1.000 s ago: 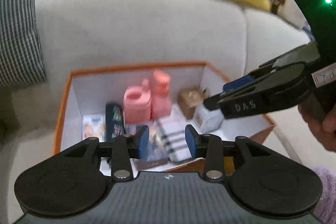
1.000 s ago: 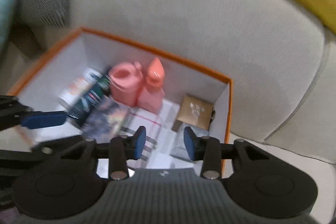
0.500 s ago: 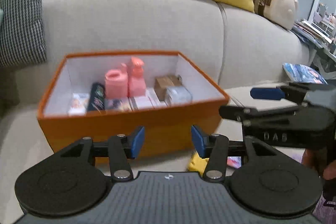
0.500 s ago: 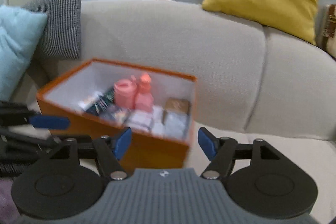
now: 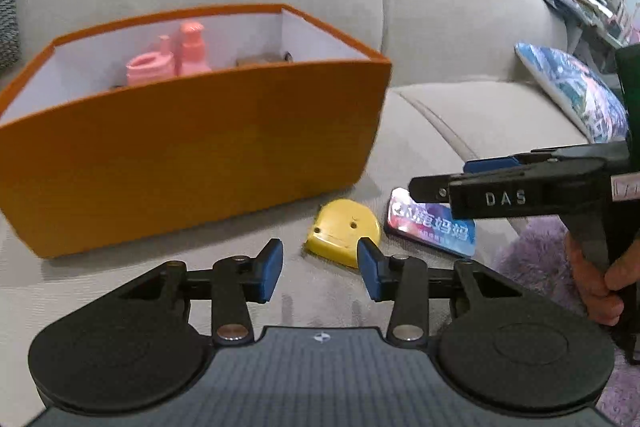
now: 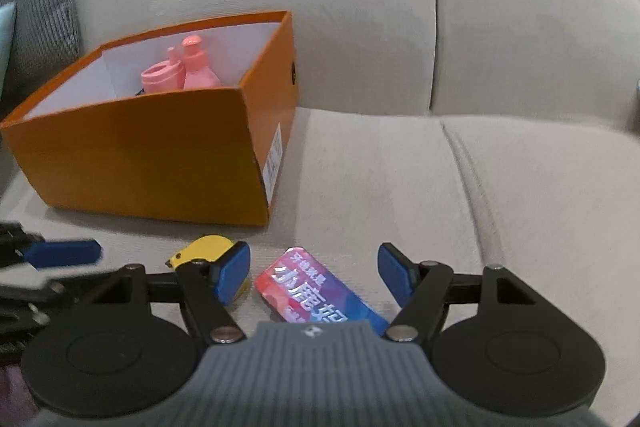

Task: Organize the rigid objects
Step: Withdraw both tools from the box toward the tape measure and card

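Observation:
An orange box [image 5: 192,147] stands on the grey sofa seat, with pink bottles [image 5: 172,59] inside; it also shows in the right wrist view [image 6: 160,155]. A yellow tape measure [image 5: 343,230] and a flat colourful box [image 5: 430,227] lie on the seat in front of the orange box. My left gripper [image 5: 319,269] is open and empty, just short of the tape measure. My right gripper [image 6: 314,277] is open and empty, low over the colourful box [image 6: 316,291], with the tape measure [image 6: 200,250] at its left finger.
The sofa backrest [image 6: 360,7] rises behind the box. A checked pillow [image 6: 40,19] leans at the left. A printed cushion [image 5: 576,95] lies at the right. A purple fluffy fabric [image 5: 536,247] lies under the right hand.
Both grippers have pulled back out of the orange box and dropped to the seat in front of it. Both have opened wider. The tape measure and colourful box have come into view.

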Tool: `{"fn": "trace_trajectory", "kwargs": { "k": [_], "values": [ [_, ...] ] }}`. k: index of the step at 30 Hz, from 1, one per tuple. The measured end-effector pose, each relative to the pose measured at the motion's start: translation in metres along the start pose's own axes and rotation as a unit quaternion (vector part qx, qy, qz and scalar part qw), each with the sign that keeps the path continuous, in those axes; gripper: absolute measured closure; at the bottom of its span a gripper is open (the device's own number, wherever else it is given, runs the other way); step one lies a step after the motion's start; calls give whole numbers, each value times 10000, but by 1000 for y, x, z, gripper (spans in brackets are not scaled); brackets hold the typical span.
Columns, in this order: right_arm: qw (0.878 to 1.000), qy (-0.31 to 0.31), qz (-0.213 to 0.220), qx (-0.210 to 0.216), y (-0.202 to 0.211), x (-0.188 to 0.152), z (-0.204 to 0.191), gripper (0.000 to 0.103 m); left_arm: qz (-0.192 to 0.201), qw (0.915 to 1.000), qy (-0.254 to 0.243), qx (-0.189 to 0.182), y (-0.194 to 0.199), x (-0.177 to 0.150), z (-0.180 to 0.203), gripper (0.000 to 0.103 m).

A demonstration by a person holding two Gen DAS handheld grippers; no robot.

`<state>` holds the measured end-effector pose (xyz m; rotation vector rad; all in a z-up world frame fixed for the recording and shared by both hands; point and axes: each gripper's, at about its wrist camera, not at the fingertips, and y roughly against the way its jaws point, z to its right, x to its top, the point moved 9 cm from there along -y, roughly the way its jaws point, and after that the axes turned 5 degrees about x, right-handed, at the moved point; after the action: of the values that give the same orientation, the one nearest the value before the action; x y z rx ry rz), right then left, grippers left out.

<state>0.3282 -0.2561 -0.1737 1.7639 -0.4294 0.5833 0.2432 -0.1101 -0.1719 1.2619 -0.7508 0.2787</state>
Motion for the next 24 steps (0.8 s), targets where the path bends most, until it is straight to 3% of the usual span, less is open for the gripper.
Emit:
{"fn": "trace_trajectory", "kwargs": {
  "k": [4,10,24],
  "values": [
    [9962,-848,-129,175,-9,-2,25,31,-58,9998,-168,104,-14,-2,10,51],
    [9765,-2081,-353,444,-19,-12,53,31,20,9935,-1126,190,-33,0,30,32],
    [9863,-1547,-466,330,-27,-8,36,31,-369,9873,-1518,277,-65,0,37,32]
  ]
}}
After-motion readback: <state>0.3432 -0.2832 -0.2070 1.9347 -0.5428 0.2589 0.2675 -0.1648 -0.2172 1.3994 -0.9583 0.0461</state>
